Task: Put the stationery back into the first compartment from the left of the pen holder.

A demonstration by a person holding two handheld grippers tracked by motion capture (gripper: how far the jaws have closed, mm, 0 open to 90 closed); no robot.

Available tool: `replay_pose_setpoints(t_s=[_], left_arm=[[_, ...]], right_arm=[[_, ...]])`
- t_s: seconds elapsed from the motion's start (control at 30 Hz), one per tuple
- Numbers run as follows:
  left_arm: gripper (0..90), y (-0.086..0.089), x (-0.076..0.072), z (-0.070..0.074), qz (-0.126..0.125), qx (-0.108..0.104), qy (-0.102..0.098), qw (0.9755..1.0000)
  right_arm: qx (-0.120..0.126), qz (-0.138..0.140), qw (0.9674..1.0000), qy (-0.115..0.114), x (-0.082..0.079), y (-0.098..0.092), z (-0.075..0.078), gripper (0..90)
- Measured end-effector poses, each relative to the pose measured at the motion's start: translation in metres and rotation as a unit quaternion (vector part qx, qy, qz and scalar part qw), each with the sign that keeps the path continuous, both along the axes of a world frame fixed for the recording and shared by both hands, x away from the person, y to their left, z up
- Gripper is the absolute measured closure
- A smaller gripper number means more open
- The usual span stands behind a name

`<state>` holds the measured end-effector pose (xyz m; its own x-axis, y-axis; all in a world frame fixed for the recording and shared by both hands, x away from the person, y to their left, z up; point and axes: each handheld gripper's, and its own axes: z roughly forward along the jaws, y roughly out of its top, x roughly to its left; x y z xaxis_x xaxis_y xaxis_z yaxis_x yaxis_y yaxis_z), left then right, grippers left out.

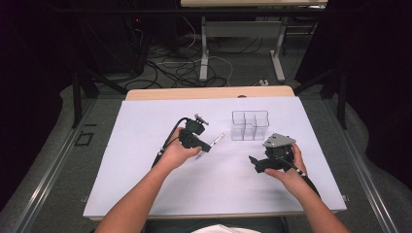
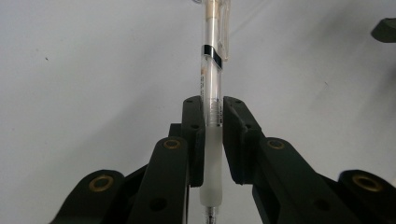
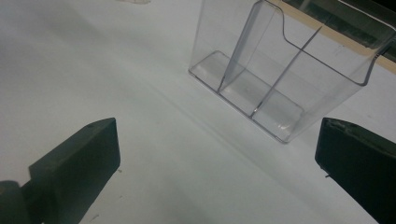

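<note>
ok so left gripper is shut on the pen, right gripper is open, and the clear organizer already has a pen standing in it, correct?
Not quite. The clear organizer is empty: the right gripper view shows its compartments bare. The rest holds: the left gripper is shut on the pen, and the right gripper is open with nothing between its jaws.

Dark room, grey floor (image 1: 58, 160) — perhaps carpet, cables (image 1: 170, 68)

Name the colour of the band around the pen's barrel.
Black, a narrow band on the clear pen held in the left hand-held gripper; it shows best in the left gripper view.
</note>
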<state>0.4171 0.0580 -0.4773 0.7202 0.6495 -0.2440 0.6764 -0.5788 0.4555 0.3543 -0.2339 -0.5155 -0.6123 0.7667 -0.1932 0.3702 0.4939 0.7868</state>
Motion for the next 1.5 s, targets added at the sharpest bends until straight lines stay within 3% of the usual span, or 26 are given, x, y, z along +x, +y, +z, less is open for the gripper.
replay_pose_setpoints(t_s=[0.27, 0.37, 0.6, 0.77, 0.87, 1.23, 1.27, 1.3, 1.33, 1.37, 1.4, 1.43, 1.5], left_arm=[[79.4, 0.006, -0.014, 0.0, 0.005, -0.021, 0.015, 0.9996], [79.4, 0.009, -0.015, -0.001, 0.004, -0.029, 0.021, 0.9994], [79.4, 0.015, -0.018, -0.004, -0.001, -0.035, 0.032, 0.9989], [79.4, 0.017, -0.021, -0.007, -0.001, -0.037, 0.04, 0.9985], [79.4, 0.017, -0.021, -0.01, -0.004, -0.044, 0.048, 0.9979], [79.4, 0.008, -0.026, -0.016, -0.02, -0.045, 0.062, 0.9968], [79.4, 0.007, -0.027, -0.016, -0.02, -0.047, 0.066, 0.9965], [79.4, 0.006, -0.027, -0.016, -0.027, -0.048, 0.065, 0.9964], [79.4, 0.005, -0.028, -0.016, -0.025, -0.05, 0.066, 0.9963], [79.4, 0.004, -0.029, -0.016, -0.03, -0.05, 0.067, 0.996], [79.4, 0.002, -0.03, -0.016, -0.029, -0.05, 0.068, 0.996], [79.4, 0.001, -0.031, -0.016, -0.031, -0.051, 0.071, 0.9957], [79.4, -0.001, -0.032, -0.016, -0.04, -0.048, 0.072, 0.9954]], right_arm=[[-0.038, 0.023, 0.9988, -0.023, -0.004, 0.008, 0.004, 7.7], [-0.055, 0.037, 0.9971, -0.036, -0.006, 0.012, 0.005, 15.7], [-0.08, 0.065, 0.9926, -0.063, -0.01, 0.021, 0.007, 22.9], [-0.125, 0.098, 0.9821, -0.101, -0.016, 0.03, 0.008, 32.3], [-0.158, 0.125, 0.9714, -0.126, -0.022, 0.035, 0.008, 38.4], [-0.211, 0.176, 0.9493, -0.153, -0.029, 0.053, -0.003, 43.4], [-0.217, 0.182, 0.9464, -0.155, -0.03, 0.055, -0.004, 43.7], [-0.234, 0.194, 0.9389, -0.161, -0.03, 0.056, -0.004, 43.7], [-0.236, 0.196, 0.9383, -0.159, -0.031, 0.058, -0.006, 43.8], [-0.24, 0.208, 0.9333, -0.169, -0.031, 0.059, -0.008, 44.0], [-0.262, 0.209, 0.9276, -0.165, -0.033, 0.06, -0.008, 44.5], [-0.253, 0.211, 0.9262, -0.183, -0.034, 0.062, -0.011, 46.3], [-0.262, 0.221, 0.9215, -0.182, -0.035, 0.065, -0.012, 48.5]])
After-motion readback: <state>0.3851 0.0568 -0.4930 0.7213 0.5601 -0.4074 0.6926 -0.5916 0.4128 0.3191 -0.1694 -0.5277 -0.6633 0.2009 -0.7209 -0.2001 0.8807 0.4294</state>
